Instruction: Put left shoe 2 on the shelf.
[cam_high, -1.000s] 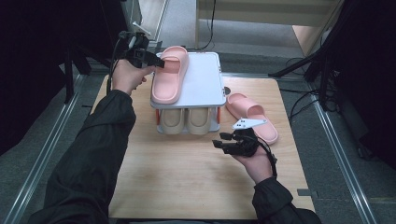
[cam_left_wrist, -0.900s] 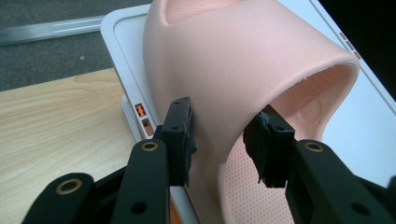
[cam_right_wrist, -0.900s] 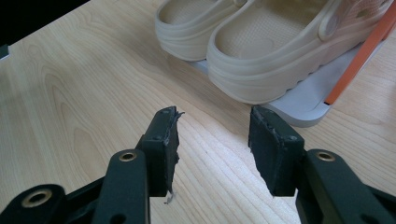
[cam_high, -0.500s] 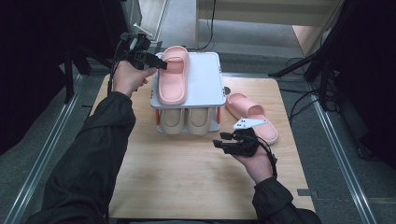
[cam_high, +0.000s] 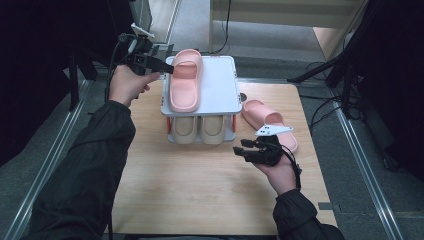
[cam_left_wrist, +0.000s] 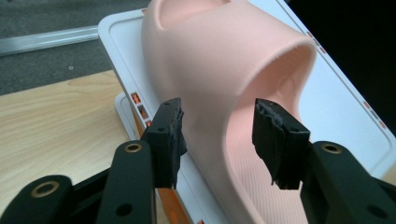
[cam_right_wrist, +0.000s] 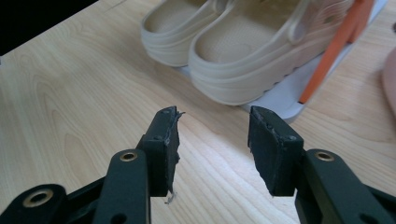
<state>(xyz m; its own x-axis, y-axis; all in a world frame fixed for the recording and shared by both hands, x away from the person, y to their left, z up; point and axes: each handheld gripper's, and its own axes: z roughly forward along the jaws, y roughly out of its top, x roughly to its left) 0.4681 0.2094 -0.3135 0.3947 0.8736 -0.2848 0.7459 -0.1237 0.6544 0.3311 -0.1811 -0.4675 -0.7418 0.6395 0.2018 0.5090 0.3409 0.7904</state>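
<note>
Wooden table (cam_high: 200, 195) on grey floor (cam_high: 380, 150). Black cables (cam_high: 320, 107) trail off its right edge, a black stand leg (cam_high: 320, 72) near them. Metal rail (cam_high: 47, 150) along the left.

A light wooden table with a pale grain (cam_high: 210, 195) stands on a grey carpeted floor (cam_high: 372, 130). Silver metal rails (cam_high: 45, 165) run along its 9 and 3 o'clock sides. At 12 o'clock sits pale wooden furniture (cam_high: 280, 15), with black cables (cam_high: 327, 107) trailing at 2 o'clock; both far corners are dark.
</note>
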